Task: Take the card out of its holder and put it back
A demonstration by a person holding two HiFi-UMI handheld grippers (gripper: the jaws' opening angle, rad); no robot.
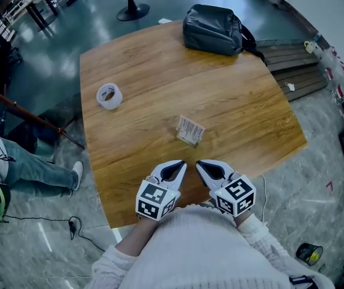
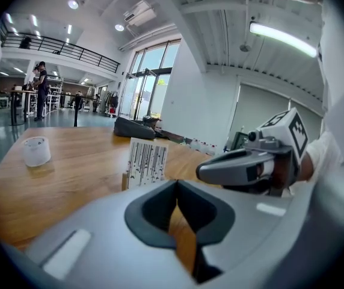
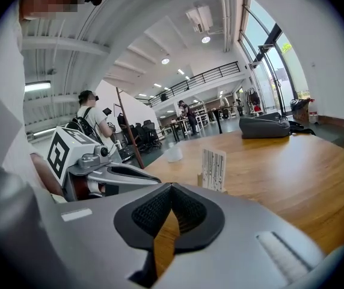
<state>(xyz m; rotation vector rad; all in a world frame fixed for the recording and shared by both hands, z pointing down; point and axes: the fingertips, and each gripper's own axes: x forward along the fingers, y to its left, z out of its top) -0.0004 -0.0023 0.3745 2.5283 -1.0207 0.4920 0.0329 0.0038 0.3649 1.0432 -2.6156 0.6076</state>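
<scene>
Now finds the card upright in its holder, dead ahead of left gripper and right gripper; holds both shut, empty, about equally near.

One worktop holds one card (in one holder), one roll of tape and one bag. Two grippers in all: one left gripper and one right gripper.
</scene>
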